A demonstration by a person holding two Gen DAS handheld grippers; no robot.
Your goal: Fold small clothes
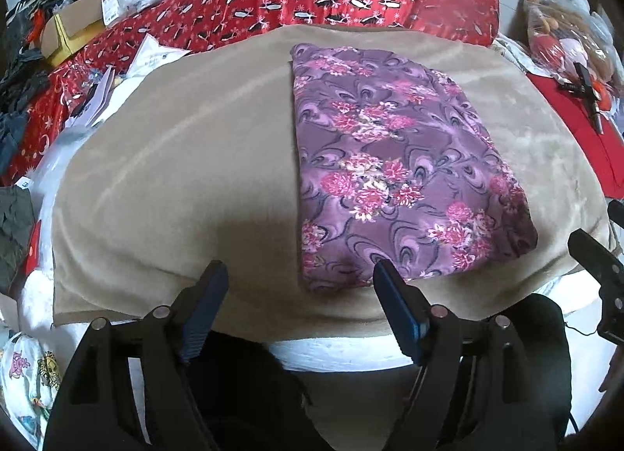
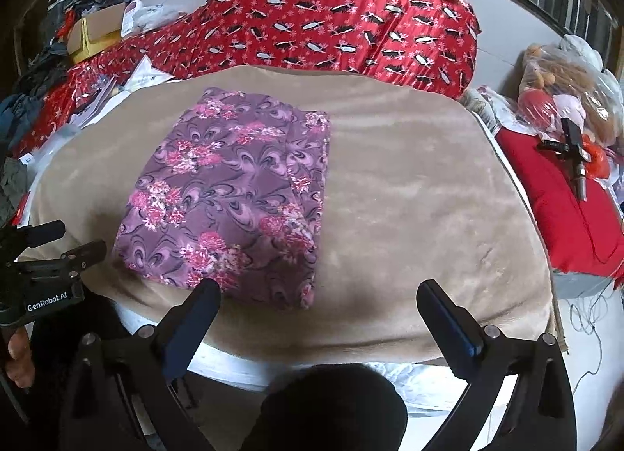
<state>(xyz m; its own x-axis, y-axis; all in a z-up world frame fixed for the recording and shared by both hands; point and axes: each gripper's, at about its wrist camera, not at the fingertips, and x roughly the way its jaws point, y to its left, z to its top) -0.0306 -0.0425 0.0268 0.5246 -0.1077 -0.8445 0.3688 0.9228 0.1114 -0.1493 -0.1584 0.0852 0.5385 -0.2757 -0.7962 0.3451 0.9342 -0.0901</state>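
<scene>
A folded purple garment with pink flowers lies flat as a long rectangle on a beige fleece blanket. My left gripper hangs over the blanket's near edge, jaws open; its right fingertip sits just in front of the garment's near end, and nothing is pinched. In the right wrist view the garment lies left of centre on the blanket. My right gripper stands wide open over the garment's near right corner and bare blanket, holding nothing. Each gripper shows at the edge of the other's view.
A red patterned quilt is bunched behind the blanket. At the right lie a red cushion with a black tool and a bag of plush toys. Papers, a cardboard box and clothes clutter the left. The white mattress edge is nearest me.
</scene>
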